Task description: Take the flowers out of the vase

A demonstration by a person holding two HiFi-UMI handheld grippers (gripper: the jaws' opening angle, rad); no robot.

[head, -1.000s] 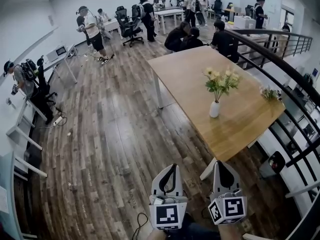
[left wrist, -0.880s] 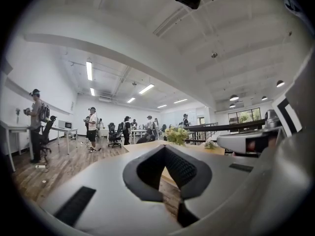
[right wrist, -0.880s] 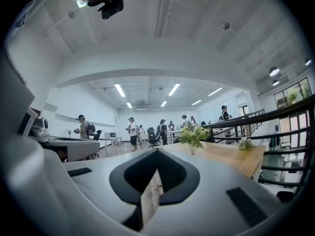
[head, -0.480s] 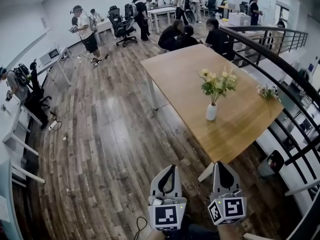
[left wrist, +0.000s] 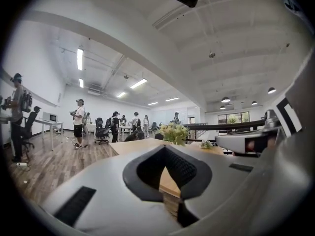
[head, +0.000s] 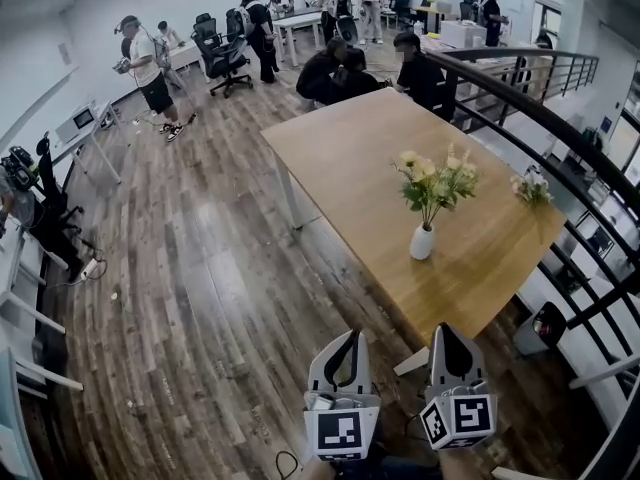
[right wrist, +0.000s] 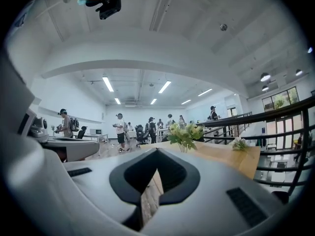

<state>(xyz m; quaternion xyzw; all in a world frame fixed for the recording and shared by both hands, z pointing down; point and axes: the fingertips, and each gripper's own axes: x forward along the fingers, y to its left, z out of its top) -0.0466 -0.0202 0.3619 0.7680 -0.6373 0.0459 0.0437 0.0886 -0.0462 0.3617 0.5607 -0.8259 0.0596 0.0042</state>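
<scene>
Found yellow-and-green flower bunch (head: 435, 180) upright in small white ceramic vase (head: 422, 242) on wooden counter (head: 340, 158), right of centre, well up-frame of right gripper (head: 450, 348), judged nearer, and left gripper (head: 343, 353), both fingers closed, empty.

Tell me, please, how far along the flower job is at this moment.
Nothing looks done: the yellow and white flowers stand in the small white ceramic vase on the wooden table. Nothing is in hand; the left claw and right claw are shut, empty, short of the vase. Left: reach, grip stems, lift out.
</scene>
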